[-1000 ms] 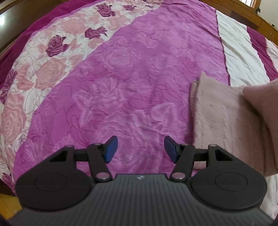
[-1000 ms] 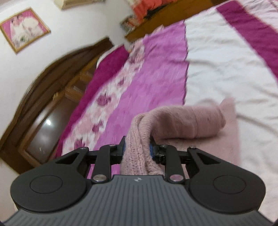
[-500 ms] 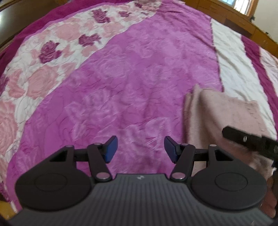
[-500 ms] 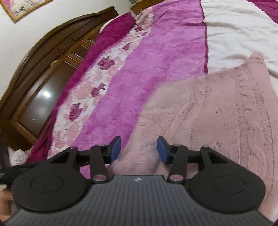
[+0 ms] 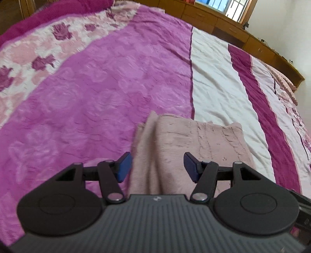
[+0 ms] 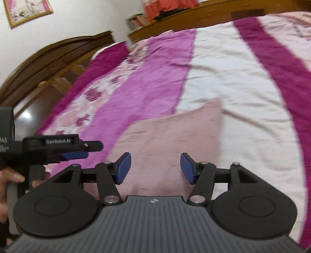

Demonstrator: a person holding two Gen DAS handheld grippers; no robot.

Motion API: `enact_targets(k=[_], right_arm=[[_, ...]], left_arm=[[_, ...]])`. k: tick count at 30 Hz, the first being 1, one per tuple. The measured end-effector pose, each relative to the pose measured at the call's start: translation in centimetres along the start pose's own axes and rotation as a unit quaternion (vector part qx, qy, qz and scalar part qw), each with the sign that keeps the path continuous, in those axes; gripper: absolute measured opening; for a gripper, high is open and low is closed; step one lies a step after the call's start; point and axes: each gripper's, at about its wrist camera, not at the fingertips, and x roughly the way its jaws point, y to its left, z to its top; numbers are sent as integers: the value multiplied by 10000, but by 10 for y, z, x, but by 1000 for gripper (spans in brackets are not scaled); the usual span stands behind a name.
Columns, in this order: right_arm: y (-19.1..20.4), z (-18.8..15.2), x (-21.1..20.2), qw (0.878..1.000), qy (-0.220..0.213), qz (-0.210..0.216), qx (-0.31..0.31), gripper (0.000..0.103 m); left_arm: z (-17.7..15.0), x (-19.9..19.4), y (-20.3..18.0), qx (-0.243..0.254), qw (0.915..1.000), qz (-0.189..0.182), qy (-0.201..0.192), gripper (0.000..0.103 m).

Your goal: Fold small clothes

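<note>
Lying folded on the bedspread point(image 5: 108, 81), the pale pink knitted sweater point(image 5: 198, 140) straddles the seam where the magenta band meets the cream band, closer to the near edge of the bed than to the far one. In your left wrist view its left side shows a doubled fold running toward you, and the top layer looks flat with faint vertical ribbing.

Your left gripper point(image 5: 157, 167) hangs over the sweater's near left part with its blue pads apart; the fabric shows in the gap between them, and neither pad presses on it. Your right gripper point(image 6: 155, 168) is above the sweater point(image 6: 167, 140) too, its jaws opening, with nothing pinched between the blue pads.

In the right wrist view your left gripper point(image 6: 75, 153) comes in from the left edge, seen side-on, with your left hand point(image 6: 13, 178) wrapped around its handle.

Further out, the bedspread carries a rose-patterned strip toward its left side and a dark magenta stripe toward the right. A dark wooden headboard point(image 6: 48, 64) stands past the left end, a framed picture point(image 6: 27, 9) hangs on the wall above it, and a low wooden cabinet point(image 5: 229, 29) runs along the far edge under a window point(image 5: 223, 5).
</note>
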Motion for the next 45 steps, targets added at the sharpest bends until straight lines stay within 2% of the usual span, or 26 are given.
enact_targets(k=[4, 8, 10, 12, 16, 19, 21, 23, 24, 26, 28, 31, 34, 36, 40, 45], right_arm=[[-28, -3, -6, 9993, -73, -353, 120, 70], [-51, -11, 0, 9979, -13, -492, 430, 70], [-58, -16, 5, 9973, 28, -489, 548, 71], [-63, -20, 8, 9968, 20, -427, 672, 75], [-66, -22, 20, 9953, 106, -203, 940, 75], [-56, -24, 23, 9951, 233, 47, 959, 75], [-40, -25, 24, 9974, 253, 146, 653, 75], [-26, -27, 26, 9986, 304, 173, 386, 75], [-20, -29, 28, 9988, 340, 209, 292, 76], [-11, -34, 33, 9991, 373, 150, 97, 76], [-5, -38, 36, 9992, 393, 24, -76, 77], [-6, -40, 36, 9990, 439, 37, -71, 77], [-14, -37, 36, 9987, 493, 103, 84, 77], [-18, -36, 36, 9984, 514, 148, 178, 78], [-33, -33, 37, 9964, 576, 282, 550, 83], [-54, -27, 55, 9884, 775, 623, 1145, 86]], left_arm=[[3, 27, -7, 15, 9997, -46, 223, 61], [2, 52, -7, -154, 9983, -158, 534, 60], [-2, 60, -4, -320, 9970, -369, 594, 58], [-5, 61, -4, -311, 9965, -585, 512, 24], [-5, 50, -8, -1, 9973, -679, 263, 19], [4, 29, 4, -210, 9952, -958, -24, 18], [8, 25, 16, -283, 9961, -827, -75, 18], [7, 31, 30, -359, 9983, -453, -6, 18], [4, 36, 36, -412, 9985, -348, 78, 18], [-5, 48, 48, -580, 9968, -442, 339, 20], [-10, 48, 53, -740, 9954, -543, 270, 23], [-8, 44, 48, -633, 9965, -487, 262, 29], [-6, 39, 40, -459, 9980, -263, 340, 44], [-7, 33, 37, -342, 9985, -173, 402, 58], [-17, 24, 35, -208, 9975, -348, 584, 63], [-27, 33, 43, -697, 9930, -547, 783, 64]])
